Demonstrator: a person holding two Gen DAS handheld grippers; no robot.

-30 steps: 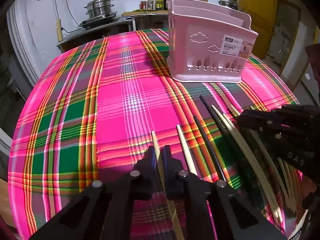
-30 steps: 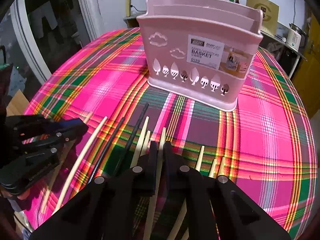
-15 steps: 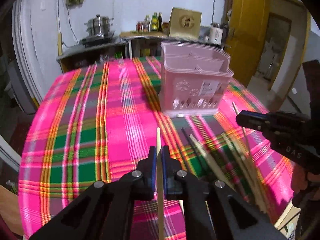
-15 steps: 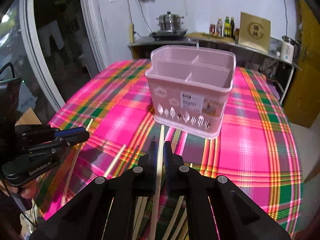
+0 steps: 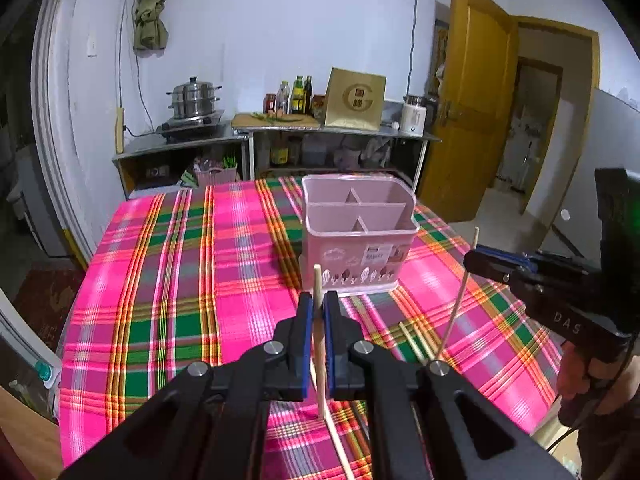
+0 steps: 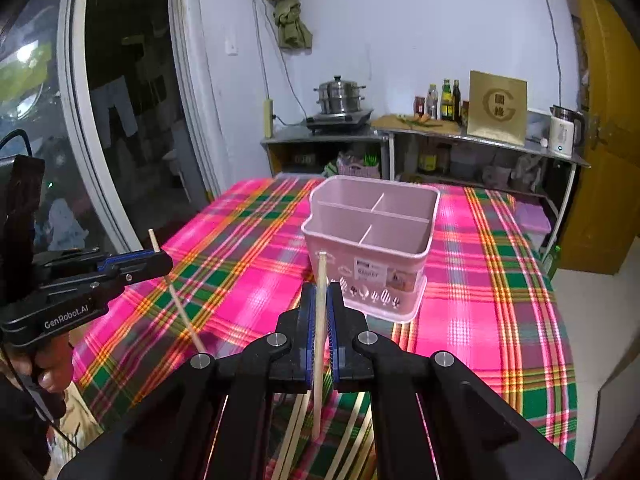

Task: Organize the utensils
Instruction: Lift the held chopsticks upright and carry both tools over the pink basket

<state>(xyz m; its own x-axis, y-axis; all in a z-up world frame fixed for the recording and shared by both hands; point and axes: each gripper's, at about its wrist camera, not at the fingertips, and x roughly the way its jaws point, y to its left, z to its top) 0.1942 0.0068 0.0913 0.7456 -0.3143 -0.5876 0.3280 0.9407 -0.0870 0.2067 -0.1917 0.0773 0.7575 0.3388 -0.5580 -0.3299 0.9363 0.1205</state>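
A pink divided basket (image 5: pixel 360 236) (image 6: pixel 372 240) stands upright on the plaid tablecloth (image 5: pixel 180 280), its compartments holding nothing I can see. My left gripper (image 5: pixel 316 300) is shut on a pale wooden chopstick (image 5: pixel 317 280), held nearly upright above the table, short of the basket. My right gripper (image 6: pixel 320 290) is shut on another pale chopstick (image 6: pixel 321 268), also upright in front of the basket. Each gripper shows in the other's view: the right gripper (image 5: pixel 474 258) with its chopstick (image 5: pixel 454 312), the left gripper (image 6: pixel 162 259) with its chopstick (image 6: pixel 182 312). Several loose chopsticks (image 6: pixel 348 440) (image 5: pixel 412 340) lie on the cloth below.
Behind the table a metal counter (image 5: pixel 280 132) carries a steamer pot (image 5: pixel 194 98), bottles, a gold box and a kettle (image 6: pixel 564 134). A yellow door (image 5: pixel 472 120) is at the right, a glass door (image 6: pixel 120 120) at the left. A person's hand (image 5: pixel 576 376) grips the right handle.
Both grippers rose and tipped up, each lifting its chopstick off the cloth. The basket now looks smaller and I see into its top; the loose chopsticks dropped low in view.
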